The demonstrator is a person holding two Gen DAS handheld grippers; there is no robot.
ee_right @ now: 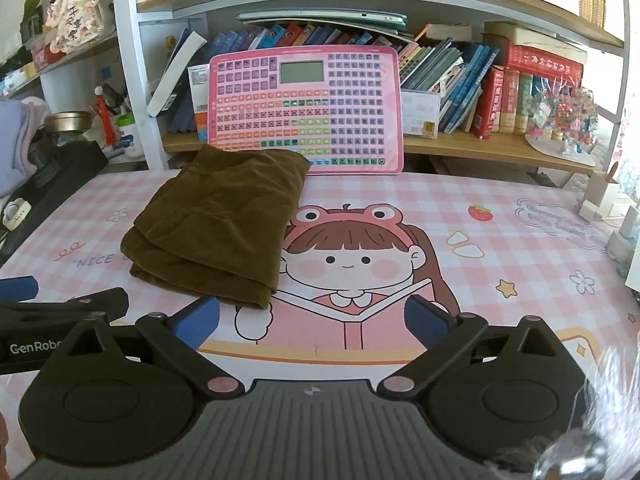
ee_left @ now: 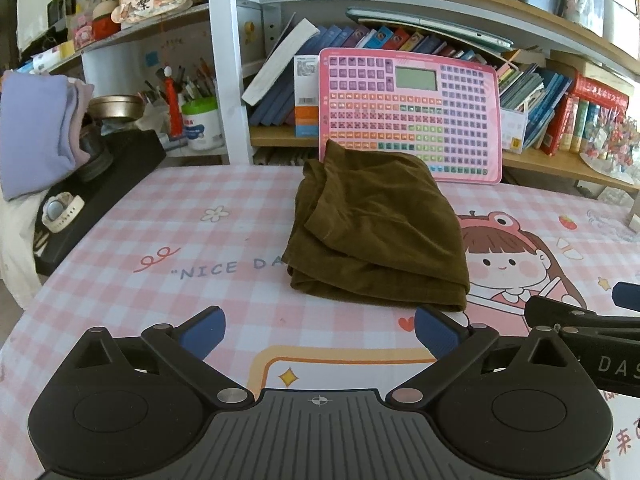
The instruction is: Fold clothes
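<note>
A brown garment [ee_left: 376, 232] lies folded into a thick rectangle on the pink checked table mat [ee_left: 160, 240]; in the right wrist view the garment [ee_right: 216, 232] sits left of centre. My left gripper [ee_left: 320, 330] stands open just short of the garment's near edge, nothing between its blue pads. My right gripper [ee_right: 312, 320] is open too, with its left pad [ee_right: 200, 320] close beside the garment's near right corner and not on it. Each view shows the other gripper at its edge.
A pink button board [ee_right: 304, 112] leans against the bookshelf [ee_right: 480, 148] right behind the garment. A black box [ee_left: 100, 200] with a watch on it and a lilac cloth pile [ee_left: 36, 132] stand at the left. Small white items [ee_right: 608, 208] sit at the far right.
</note>
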